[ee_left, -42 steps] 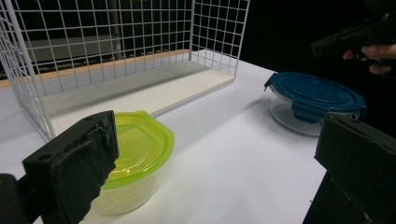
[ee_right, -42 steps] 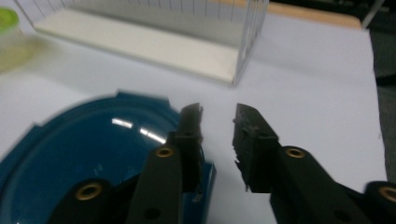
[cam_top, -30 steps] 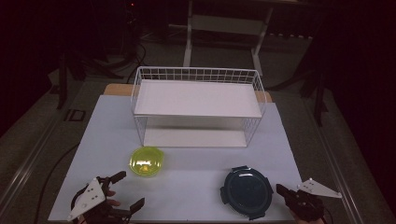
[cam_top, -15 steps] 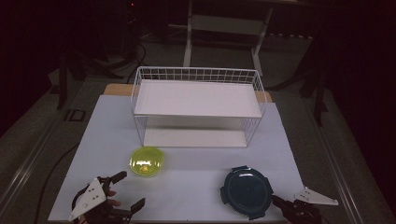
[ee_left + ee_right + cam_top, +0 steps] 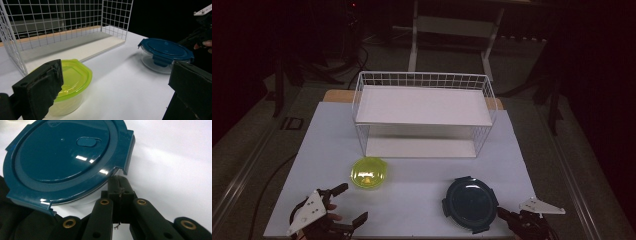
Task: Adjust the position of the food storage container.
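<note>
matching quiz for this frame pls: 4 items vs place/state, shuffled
Items:
1. round glass container with yellow-green plastic lid
2. round glass container with dark blue clip lid
3. left tongs
4. right tongs

States:
A. jaws pressed together
B. jaws wide apart
C. near the front left corner of the white wire shelf rack
D. right beside the closed tongs

Pairs: 1-C, 2-D, 3-B, 4-A

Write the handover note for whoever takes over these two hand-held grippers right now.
Left hand-held gripper: open, empty, aimed at the yellow-lidded container, not touching it.
Right hand-held gripper: jaws shut, empty, tips at the rim of the blue-lidded container.
Both containers sit lidded on the white table in front of the wire rack.
Done: nothing moved yet.
Left: probably grasp each container and shelve it.
</note>
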Motion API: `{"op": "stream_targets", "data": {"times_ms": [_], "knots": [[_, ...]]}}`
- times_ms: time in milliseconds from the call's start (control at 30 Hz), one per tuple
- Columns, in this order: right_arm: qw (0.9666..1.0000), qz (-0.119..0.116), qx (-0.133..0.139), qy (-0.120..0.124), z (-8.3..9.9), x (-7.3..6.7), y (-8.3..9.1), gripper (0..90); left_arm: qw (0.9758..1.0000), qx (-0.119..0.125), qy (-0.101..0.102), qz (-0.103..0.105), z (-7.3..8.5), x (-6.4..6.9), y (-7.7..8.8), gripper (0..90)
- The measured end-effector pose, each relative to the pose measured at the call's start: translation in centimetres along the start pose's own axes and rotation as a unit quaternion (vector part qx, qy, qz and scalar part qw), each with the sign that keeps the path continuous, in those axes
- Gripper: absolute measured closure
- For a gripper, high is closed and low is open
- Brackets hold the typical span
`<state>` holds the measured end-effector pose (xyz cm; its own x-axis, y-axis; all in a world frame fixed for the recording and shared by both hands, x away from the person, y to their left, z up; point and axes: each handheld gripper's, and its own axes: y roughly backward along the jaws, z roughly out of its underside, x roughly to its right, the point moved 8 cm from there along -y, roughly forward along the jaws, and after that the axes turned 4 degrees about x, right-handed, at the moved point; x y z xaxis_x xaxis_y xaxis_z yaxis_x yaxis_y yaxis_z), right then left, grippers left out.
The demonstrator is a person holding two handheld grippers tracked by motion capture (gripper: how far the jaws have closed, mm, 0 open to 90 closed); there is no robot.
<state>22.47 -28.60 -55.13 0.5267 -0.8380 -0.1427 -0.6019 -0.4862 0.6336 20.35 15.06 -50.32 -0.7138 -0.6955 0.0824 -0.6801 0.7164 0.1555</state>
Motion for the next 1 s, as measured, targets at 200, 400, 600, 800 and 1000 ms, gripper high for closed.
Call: {"op": "stream_targets", "data": {"times_ms": [200, 400, 600, 800, 1000], "knots": [[0.9997, -0.02, -0.005, 0.016, -0.7, -1.3, -1.1, 90.0, 1.0, 0.0, 0.0, 0.0, 0.0, 0.0, 0.0, 0.0], [0.9997, -0.014, -0.01, 0.016, -0.6, -0.7, -1.2, 90.0, 1.0, 0.002, 0.0, 0.0, 0.0, -0.1, 0.2, 0.0], [0.9999, 0.005, 0.012, -0.001, -1.7, 0.9, -1.2, 90.0, 1.0, 0.0, -0.001, 0.0, 0.0, 0.0, 0.1, 0.0], [0.9999, -0.006, 0.014, 0.008, -2.8, 0.4, -2.0, 90.0, 1.0, 0.0, 0.001, 0.0, 0.0, -0.1, 0.1, 0.0], [0.9998, -0.002, 0.01, 0.017, -2.9, 0.0, -2.3, 90.0, 1.0, -0.001, 0.001, 0.002, 0.0, 0.0, 0.0, 0.0]]}}
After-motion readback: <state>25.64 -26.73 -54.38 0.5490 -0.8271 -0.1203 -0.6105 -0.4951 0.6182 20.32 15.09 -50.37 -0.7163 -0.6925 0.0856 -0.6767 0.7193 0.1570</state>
